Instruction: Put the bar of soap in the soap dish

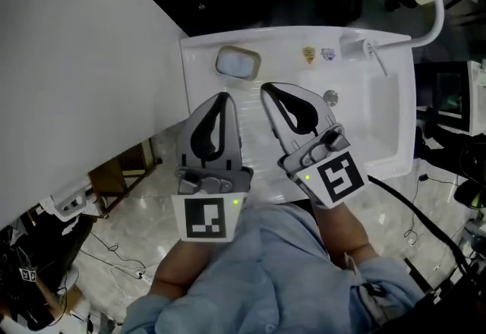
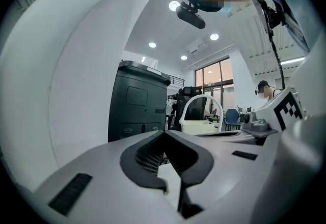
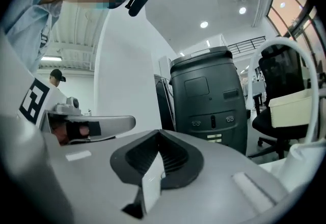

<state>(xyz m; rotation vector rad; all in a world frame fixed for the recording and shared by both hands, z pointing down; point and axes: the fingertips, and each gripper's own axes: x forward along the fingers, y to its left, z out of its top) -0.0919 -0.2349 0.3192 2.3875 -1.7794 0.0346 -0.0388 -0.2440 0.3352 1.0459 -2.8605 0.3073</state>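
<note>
**Soap seems to be in the dish; both grippers empty and held up**

The soap dish [image 1: 238, 63] stands on the white sink top [image 1: 199, 59], near its far left corner. Inside its beige rim lies a pale block, which I take to be the bar of soap [image 1: 237, 64]. The head view is too small to be sure of it. The basin [image 1: 380, 116] and the curved white tap [image 1: 436, 2] are to the right, well apart from the dish.

The left gripper [image 1: 224, 99] has its jaws pressed together at the tips, and nothing is between them. Its own view shows only the dark pads meeting [image 2: 164, 134]. The right gripper [image 1: 267, 89] is also closed with nothing in it, as its own view confirms [image 3: 159, 132]. Both grippers are held side by side above the near edge of the sink top, pointing almost level, and neither touches the dish.

In my judgement the placing step is finished, and this is the moment after it. The next move asks for little: only to keep both tools away from the dish, so that the soap is not pushed out.
</note>
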